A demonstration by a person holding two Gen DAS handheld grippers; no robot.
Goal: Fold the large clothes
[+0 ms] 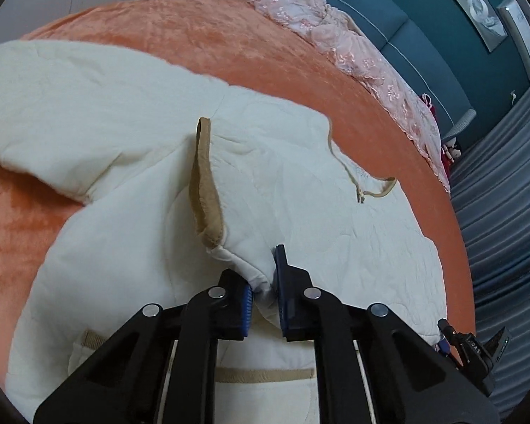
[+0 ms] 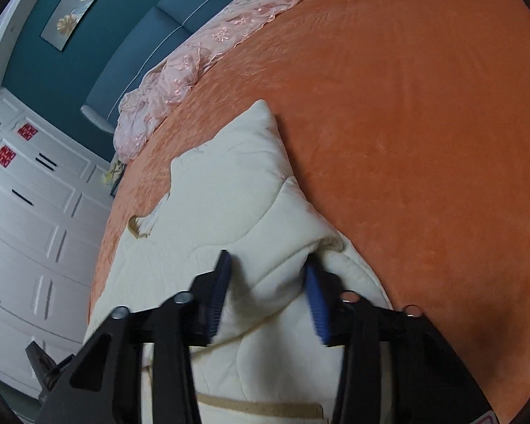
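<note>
A: Where did the coat (image 1: 130, 113) lie?

B: It was spread on the orange bed (image 1: 180, 31), a cream quilted thing with tan trim (image 1: 205, 183). In the left view it covered the near part of the bed, reaching almost to the near edge, with 1 sleeve stretched off toward the left edge. A tan-edged flap stood up from the middle of it.

A: And the left gripper (image 1: 265, 293)?

B: Its 2 jaws were closed on a bunched fold of the coat; cream cloth was pinched between the blue pads (image 1: 248, 296).

A: The right gripper (image 2: 265, 300)?

B: Clamped on a thicker roll of the same coat (image 2: 229, 162). The fabric bulged up between its pads (image 2: 318, 311) and both pressed into it. The picture there was smeared.

A: What lay farther out?

B: A pink lace cloth (image 1: 339, 31) ran along the bed's far edge, against a teal headboard (image 1: 406, 24). Grey curtains (image 1: 505, 176) hung past the right edge in the left view. In the right view, white cabinets (image 2: 28, 190) with red stickers stood beyond the bed's left edge.
</note>
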